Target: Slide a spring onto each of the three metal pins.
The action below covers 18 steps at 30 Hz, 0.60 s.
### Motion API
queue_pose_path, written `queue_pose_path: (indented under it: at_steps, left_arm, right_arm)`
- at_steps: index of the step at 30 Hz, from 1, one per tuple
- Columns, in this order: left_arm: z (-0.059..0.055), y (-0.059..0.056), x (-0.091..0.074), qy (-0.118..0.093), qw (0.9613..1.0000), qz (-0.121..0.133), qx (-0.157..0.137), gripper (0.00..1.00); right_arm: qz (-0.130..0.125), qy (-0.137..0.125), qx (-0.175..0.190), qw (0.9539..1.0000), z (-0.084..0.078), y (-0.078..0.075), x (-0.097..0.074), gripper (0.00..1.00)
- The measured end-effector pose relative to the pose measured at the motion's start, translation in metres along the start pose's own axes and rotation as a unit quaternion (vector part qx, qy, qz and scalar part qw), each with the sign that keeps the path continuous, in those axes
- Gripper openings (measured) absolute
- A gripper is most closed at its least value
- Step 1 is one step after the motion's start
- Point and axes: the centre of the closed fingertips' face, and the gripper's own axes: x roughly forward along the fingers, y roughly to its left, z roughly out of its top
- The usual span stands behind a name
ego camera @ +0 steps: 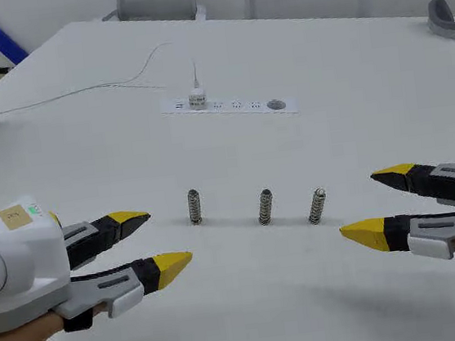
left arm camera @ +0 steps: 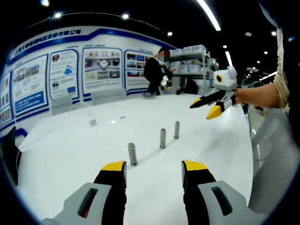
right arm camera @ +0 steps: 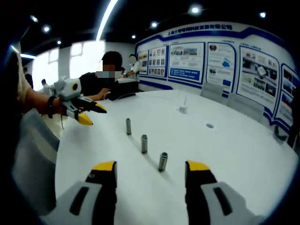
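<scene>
Three springs [ego camera: 265, 206] stand upright in a row on the table [ego camera: 322, 61] between the left tool [ego camera: 168, 236] and the right tool [ego camera: 359, 202], both spread open and empty, each spring apparently already over a pin, so only checking and withdrawing seems left.

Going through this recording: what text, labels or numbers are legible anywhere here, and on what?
No text here is legible.
Tan sticker on the left hand-held gripper: too small to read.
Wall panels and heading line above them: characters too blurred to read.
Power strip: no readable marking.
</scene>
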Motion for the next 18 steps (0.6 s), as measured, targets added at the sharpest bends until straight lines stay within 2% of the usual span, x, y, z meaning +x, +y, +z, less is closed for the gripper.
queue_pose_path:
  at_steps: [14, 18]
  left_arm:
    - [0.0012, 0.0032, -0.0023, -0.004, 1.0, 0.008, 0.004, 0.5]
    - [0.0021, 0.0047, -0.003, -0.006, 0.9999, 0.012, 0.007, 0.52]
  right_arm:
    - [0.001, -0.008, -0.001, 1.0, 0.003, 0.0011, -0.0011, 0.63]
    - [0.006, -0.01, -0.002, 0.9999, 0.0016, 0.0045, -0.0016, 0.66]
